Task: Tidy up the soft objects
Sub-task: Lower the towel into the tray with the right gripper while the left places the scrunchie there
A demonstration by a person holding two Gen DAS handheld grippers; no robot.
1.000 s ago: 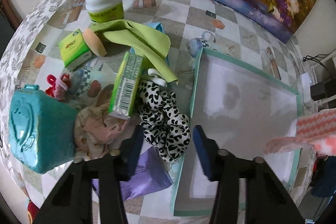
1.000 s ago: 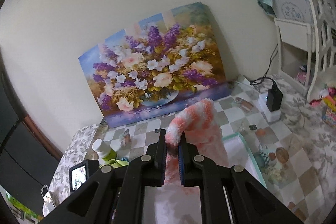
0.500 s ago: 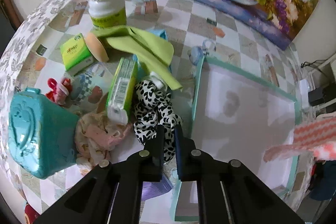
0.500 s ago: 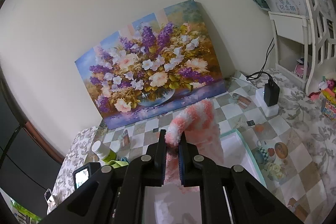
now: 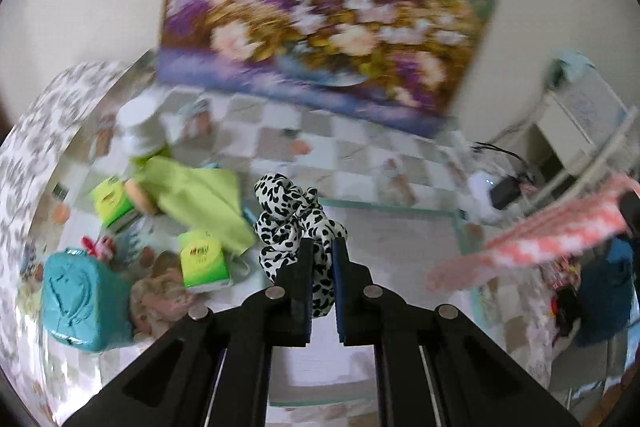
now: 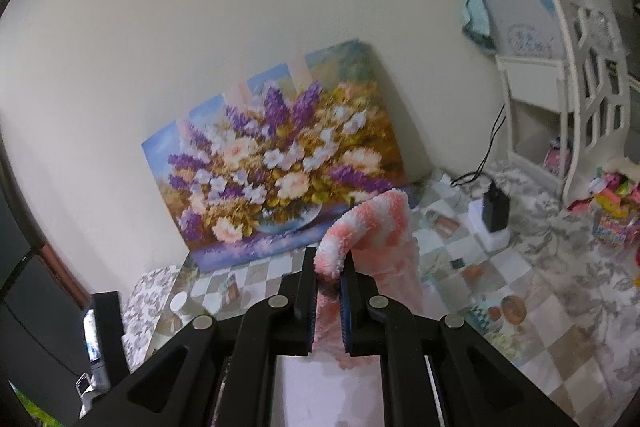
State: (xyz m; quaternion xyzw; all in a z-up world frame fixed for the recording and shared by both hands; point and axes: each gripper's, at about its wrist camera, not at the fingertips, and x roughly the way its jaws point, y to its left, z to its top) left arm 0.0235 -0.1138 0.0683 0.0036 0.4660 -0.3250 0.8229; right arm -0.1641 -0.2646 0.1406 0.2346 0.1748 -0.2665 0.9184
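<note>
My left gripper (image 5: 321,251) is shut on a black-and-white spotted scrunchie (image 5: 290,217) and holds it lifted above the table. My right gripper (image 6: 328,267) is shut on a pink-and-white striped fluffy cloth (image 6: 372,227), which hangs in the air; it also shows at the right of the left wrist view (image 5: 552,231). A white tray with a teal rim (image 5: 384,207) lies on the table below both. A lime green cloth (image 5: 196,197) and a crumpled pink fabric (image 5: 160,297) lie to its left.
A teal case (image 5: 76,301), green tissue packs (image 5: 202,259), a white bottle (image 5: 142,131) and a round sponge (image 5: 136,193) crowd the left side. A flower painting (image 6: 280,163) leans on the back wall. A white charger block (image 6: 494,223) and a white shelf (image 6: 560,107) are right.
My left gripper closed on the spotted scrunchie and lifted it up off the pile, tilting upward. The right gripper still holds the striped cloth, shifted slightly.
</note>
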